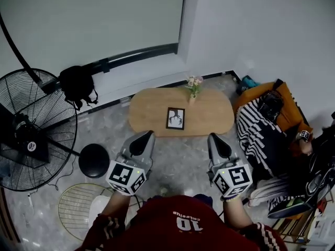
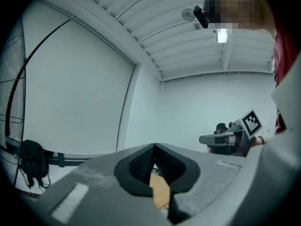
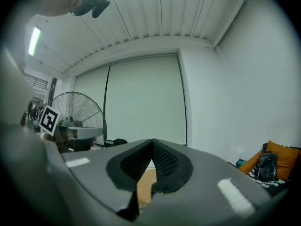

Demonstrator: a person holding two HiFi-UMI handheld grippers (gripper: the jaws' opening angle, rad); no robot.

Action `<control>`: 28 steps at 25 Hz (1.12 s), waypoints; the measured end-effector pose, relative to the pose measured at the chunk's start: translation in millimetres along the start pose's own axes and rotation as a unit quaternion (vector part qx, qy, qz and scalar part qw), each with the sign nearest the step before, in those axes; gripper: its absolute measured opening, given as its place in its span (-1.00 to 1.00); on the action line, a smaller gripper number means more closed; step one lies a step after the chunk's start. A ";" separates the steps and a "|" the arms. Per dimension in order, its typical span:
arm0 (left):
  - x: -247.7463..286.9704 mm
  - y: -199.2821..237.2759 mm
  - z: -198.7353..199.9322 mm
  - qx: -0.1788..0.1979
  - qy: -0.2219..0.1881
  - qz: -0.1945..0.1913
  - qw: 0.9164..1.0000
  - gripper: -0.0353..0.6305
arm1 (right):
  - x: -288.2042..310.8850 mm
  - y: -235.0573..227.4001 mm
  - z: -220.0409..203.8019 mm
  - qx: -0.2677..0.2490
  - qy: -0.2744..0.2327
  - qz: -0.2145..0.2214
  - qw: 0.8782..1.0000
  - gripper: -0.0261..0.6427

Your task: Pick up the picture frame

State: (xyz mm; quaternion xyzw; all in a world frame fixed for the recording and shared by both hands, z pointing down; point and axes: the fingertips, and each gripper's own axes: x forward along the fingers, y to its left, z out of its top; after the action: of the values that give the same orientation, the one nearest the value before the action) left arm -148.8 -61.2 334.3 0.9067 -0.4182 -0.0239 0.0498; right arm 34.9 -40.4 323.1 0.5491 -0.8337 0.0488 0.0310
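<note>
A small black picture frame (image 1: 176,118) lies flat near the front edge of a low oval wooden table (image 1: 152,109). My left gripper (image 1: 144,140) hangs over the floor just short of the table's left front, its jaws shut with nothing between them. My right gripper (image 1: 216,143) is level with it on the right, also short of the table, jaws shut and empty. In the left gripper view the left gripper (image 2: 154,146) points level at the white wall, with a sliver of the table (image 2: 161,192) below its tips. The right gripper (image 3: 152,140) shows the same in its own view.
A small vase of flowers (image 1: 193,86) stands at the table's back edge. A large standing fan (image 1: 31,129) and a round black stool (image 1: 94,160) are at the left. A black bag (image 1: 77,85) hangs by the window rail. A chair with striped cloth and an orange cushion (image 1: 267,119) is right.
</note>
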 end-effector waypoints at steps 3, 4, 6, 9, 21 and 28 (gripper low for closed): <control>1.1 8.4 -2.1 -0.009 -0.002 0.000 1.000 -0.88 | 5.8 1.3 0.8 -0.003 0.001 -0.003 1.000 -0.95; 1.2 11.0 -3.7 -0.011 -0.003 -0.001 1.000 -0.88 | 7.8 2.2 -0.2 -0.003 0.002 -0.002 1.000 -0.95; 2.6 15.5 -6.2 -0.016 -0.003 -0.001 1.000 -0.88 | 11.6 2.5 -1.8 -0.002 0.005 -0.001 1.000 -0.95; 7.6 19.4 -8.8 -0.022 -0.004 -0.001 1.000 -0.88 | 17.2 -0.4 -2.6 -0.002 0.008 -0.002 1.000 -0.95; 38.4 41.9 -15.3 -0.025 0.004 0.015 1.000 -0.88 | 60.5 -23.1 -13.8 0.009 0.018 0.021 1.000 -0.95; 81.5 69.9 -21.6 -0.029 0.013 0.033 0.999 -0.88 | 107.6 -55.5 -16.2 0.014 0.018 0.038 0.999 -0.95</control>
State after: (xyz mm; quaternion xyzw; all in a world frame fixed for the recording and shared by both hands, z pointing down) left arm -146.9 -166.8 363.3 0.8906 -0.4466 -0.0226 0.0828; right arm 43.4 -158.4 353.1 0.5167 -0.8524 0.0717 0.0365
